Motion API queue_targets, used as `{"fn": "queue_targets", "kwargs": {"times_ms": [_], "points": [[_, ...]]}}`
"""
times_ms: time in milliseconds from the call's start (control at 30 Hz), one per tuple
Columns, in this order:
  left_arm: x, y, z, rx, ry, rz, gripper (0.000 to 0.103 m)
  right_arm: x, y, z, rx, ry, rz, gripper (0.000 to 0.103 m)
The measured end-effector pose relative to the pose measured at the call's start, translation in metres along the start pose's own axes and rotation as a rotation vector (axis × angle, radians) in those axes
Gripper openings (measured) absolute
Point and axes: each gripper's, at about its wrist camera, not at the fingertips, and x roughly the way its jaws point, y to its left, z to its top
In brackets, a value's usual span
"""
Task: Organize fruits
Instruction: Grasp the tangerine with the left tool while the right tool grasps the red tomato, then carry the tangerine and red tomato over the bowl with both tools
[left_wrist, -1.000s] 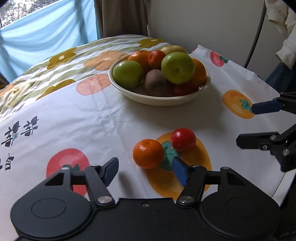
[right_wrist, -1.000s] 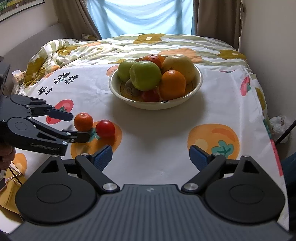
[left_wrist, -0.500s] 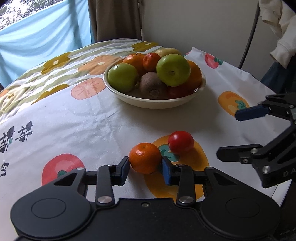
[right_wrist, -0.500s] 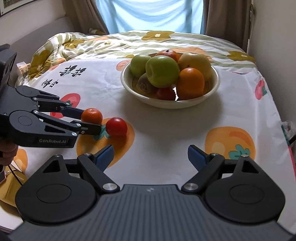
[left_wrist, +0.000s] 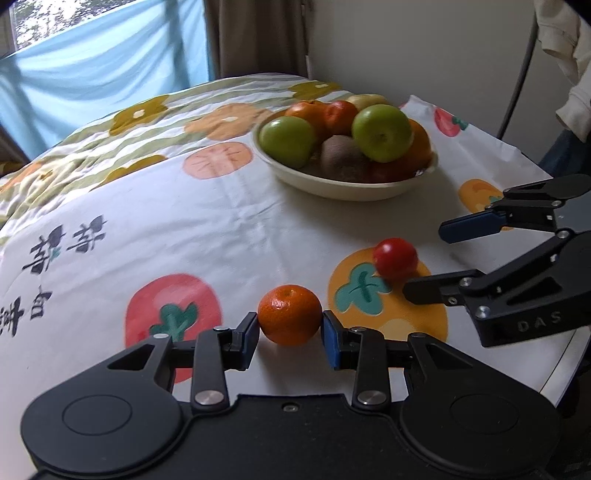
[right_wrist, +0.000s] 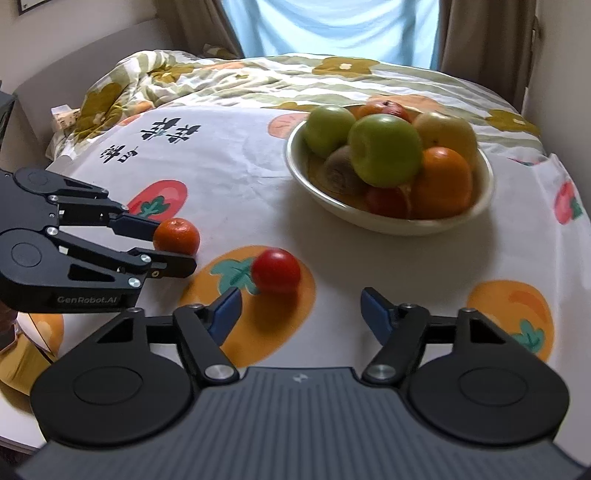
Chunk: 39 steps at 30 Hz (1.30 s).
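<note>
Left wrist view: left tongs (left_wrist: 290, 334) now pinched onto the mandarin (left_wrist: 290, 314), blue pads touching its two sides — a second ago spread wide and short of it, half a second ago just closing in. Fruit apparently raised a little off the printed cloth (left_wrist: 184, 221), though hard to say for sure from this angle. Seen from the right wrist too, the same mandarin (right_wrist: 176, 236) sitting between the black fingers of the left tongs (right_wrist: 173, 246), apart from the tomato.

Right tongs (right_wrist: 299, 310) spread wide, holding nothing — moved in closer than a moment back, the red tomato (right_wrist: 276, 270) now lying just ahead of the gap, nearer the left-hand pad. From the left wrist, tomato (left_wrist: 395, 257) resting on the orange print between the two open fingers of the right tongs (left_wrist: 424, 262).

Bowl (left_wrist: 332, 186) further back on the desk, already heaped with green apples, a kiwi and oranges.

Meaning for the task: first loose fruit secured and probably ready to carry to the bowl; second one lined up but not yet gripped. Little room left on that heap — gentle placing likely needed, or a roll-off.
</note>
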Motion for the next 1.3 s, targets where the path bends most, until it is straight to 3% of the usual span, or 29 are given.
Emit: {"fn": "queue_targets", "kwargs": {"times_ms": [333,400,867,1300], "points": [[-0.011,0.006,-0.006,-0.055,-0.011,0.024,0.040,0.014,0.012,0.009,-0.030,0.004,0.024,0.063],[-0.013,0.006,-0.006,-0.064,-0.017,0.028,0.040,0.015,0.013,0.010,-0.039,0.011,0.017,0.047],[-0.046,-0.008,0.006,-0.120,-0.065,0.057,0.040,-0.020,0.006,0.016,-0.022,-0.046,0.023,0.047],[-0.088,-0.027,0.062,-0.118,-0.147,0.077,0.040,-0.079,-0.025,0.046,-0.019,-0.101,-0.014,0.047]]}}
